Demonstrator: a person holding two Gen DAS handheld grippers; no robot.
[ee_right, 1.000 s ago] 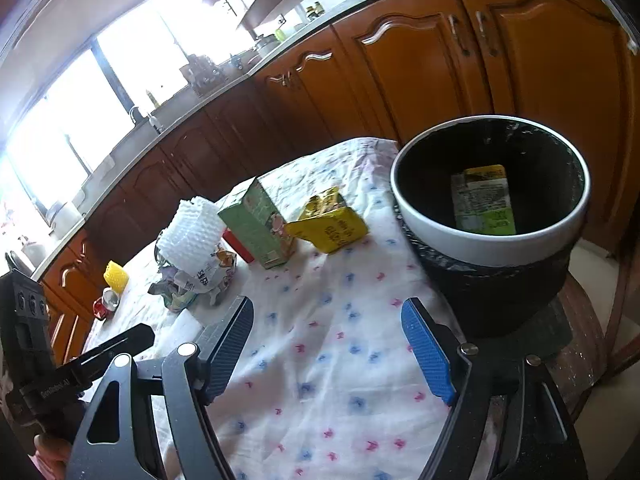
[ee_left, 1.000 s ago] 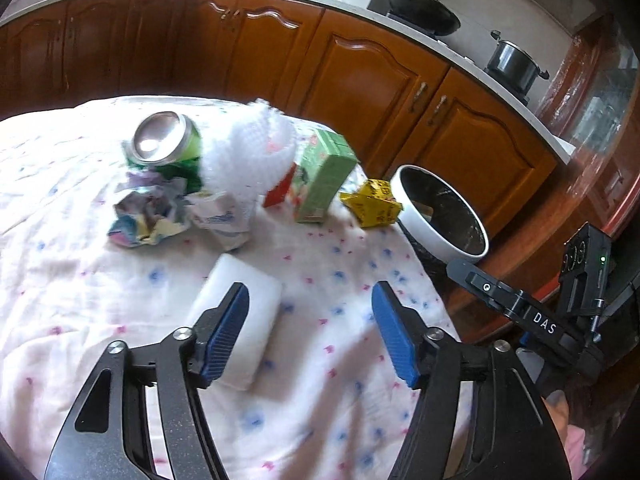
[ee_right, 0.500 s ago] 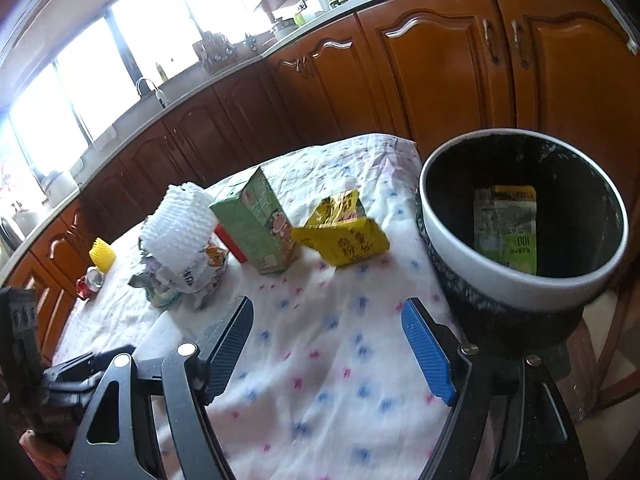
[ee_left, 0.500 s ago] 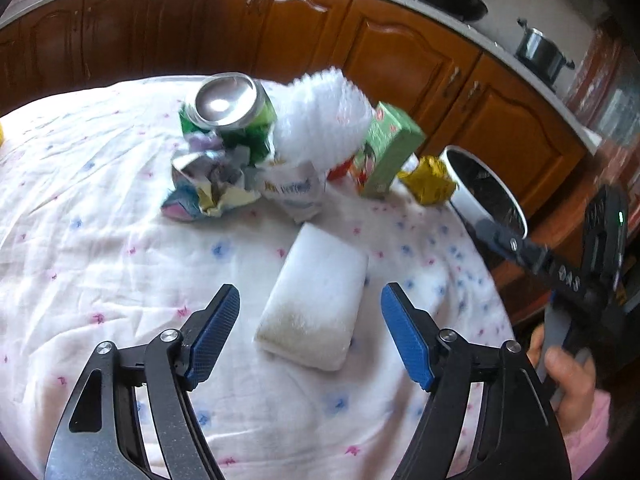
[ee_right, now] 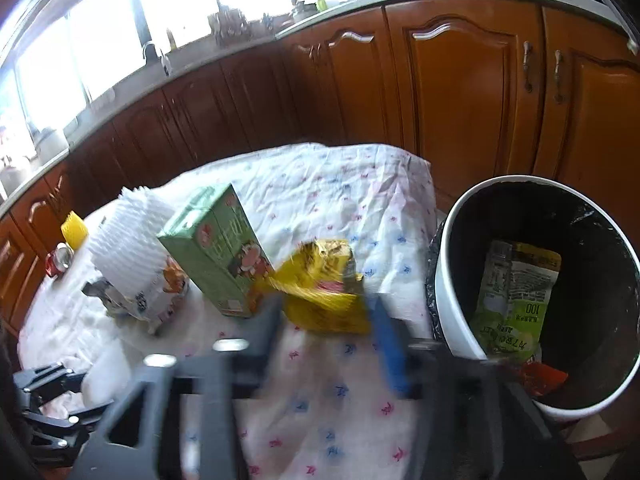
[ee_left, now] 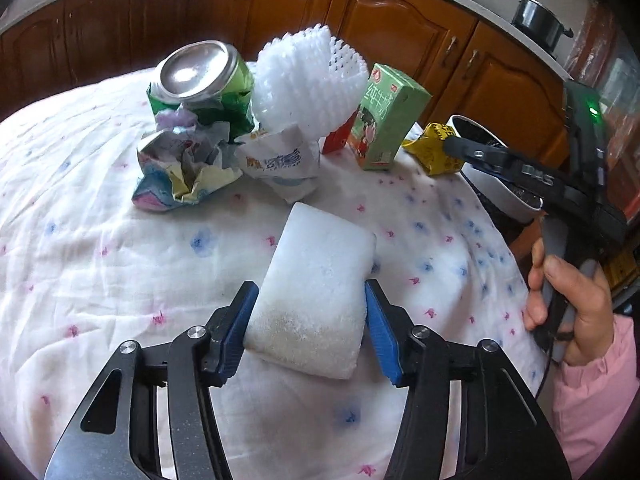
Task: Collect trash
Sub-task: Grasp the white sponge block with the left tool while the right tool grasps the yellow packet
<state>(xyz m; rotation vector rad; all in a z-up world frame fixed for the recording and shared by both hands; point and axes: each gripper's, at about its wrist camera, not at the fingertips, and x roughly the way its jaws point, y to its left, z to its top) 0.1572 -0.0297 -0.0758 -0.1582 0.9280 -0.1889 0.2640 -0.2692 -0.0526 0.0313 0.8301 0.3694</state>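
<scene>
My left claw (ee_left: pixel 306 330) straddles the white foam block (ee_left: pixel 316 288) lying on the surface (ee_left: pixel 100 264), pads beside it, maybe touching. Squeezed unevenly, it could pop free. My right claw (ee_right: pixel 326 340), blurred, brackets the yellow wrapper (ee_right: pixel 324 292); grip unclear. It may knock the green carton (ee_right: pixel 224 252) short of the bin (ee_right: pixel 456 280).

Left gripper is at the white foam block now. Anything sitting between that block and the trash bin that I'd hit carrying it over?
Mostly the right gripper: it reaches across in front of the trash bin. The yellow wrapper lies beside the rim. Between the white foam block and the bin, only bare tablecloth.
</scene>
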